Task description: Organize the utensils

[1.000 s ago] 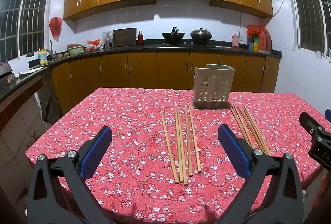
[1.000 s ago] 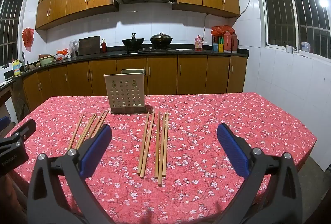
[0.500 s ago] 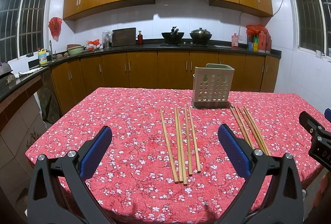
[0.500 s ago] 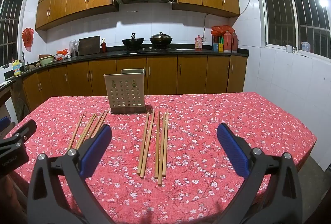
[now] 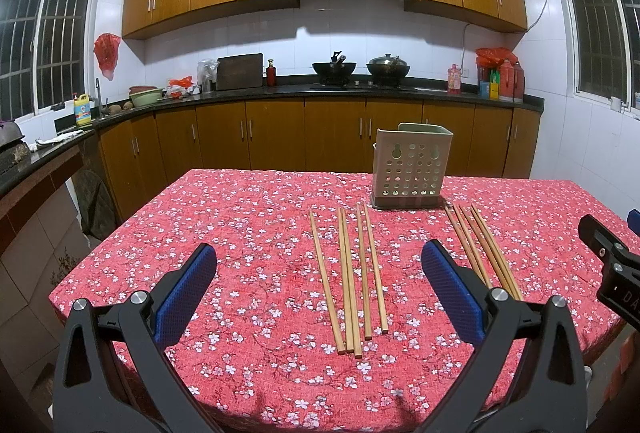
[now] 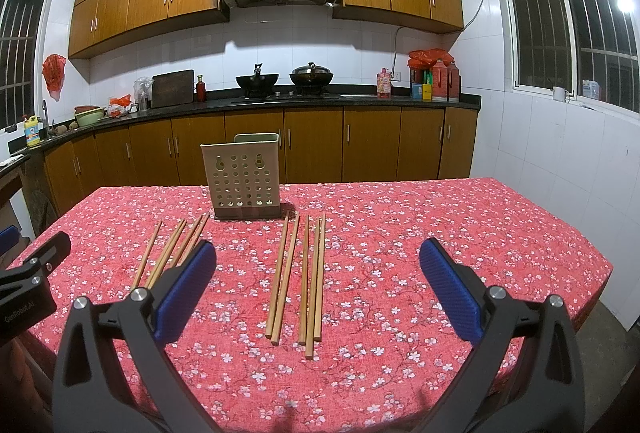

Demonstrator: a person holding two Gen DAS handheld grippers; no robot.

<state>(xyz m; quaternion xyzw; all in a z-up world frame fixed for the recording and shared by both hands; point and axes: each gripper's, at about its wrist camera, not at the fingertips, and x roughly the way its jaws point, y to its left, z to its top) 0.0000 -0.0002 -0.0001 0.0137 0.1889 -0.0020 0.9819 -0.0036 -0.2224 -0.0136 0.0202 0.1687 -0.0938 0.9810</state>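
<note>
Left wrist view, nearest first: the left gripper (image 5: 318,283) hovers above the near edge of a table (image 5: 224,217) covered in red flowered cloth, its blue-padded jaws spread wide and holding nothing. Framed between those pads, on the near-left side of the utensil holder, lies the left bundle of chopsticks (image 5: 350,279), several wooden sticks side by side with their far tips pointing toward the holder. Wide jaws lined up on the bundle suggest a pickup is being readied.

Right wrist view shows a mirrored setup: the right gripper (image 6: 318,287) is also spread wide and empty, with the right bundle of chopsticks (image 6: 298,279) lying between its pads, on the near-right side of the holder. Each bundle sits in front of its own gripper, probably so each hand can gather one set.

Farther back stands the utensil holder (image 5: 410,169), an upright beige perforated box, apparently empty. Behind the holder, well apart, runs a kitchen counter (image 5: 352,91) with two woks.
</note>
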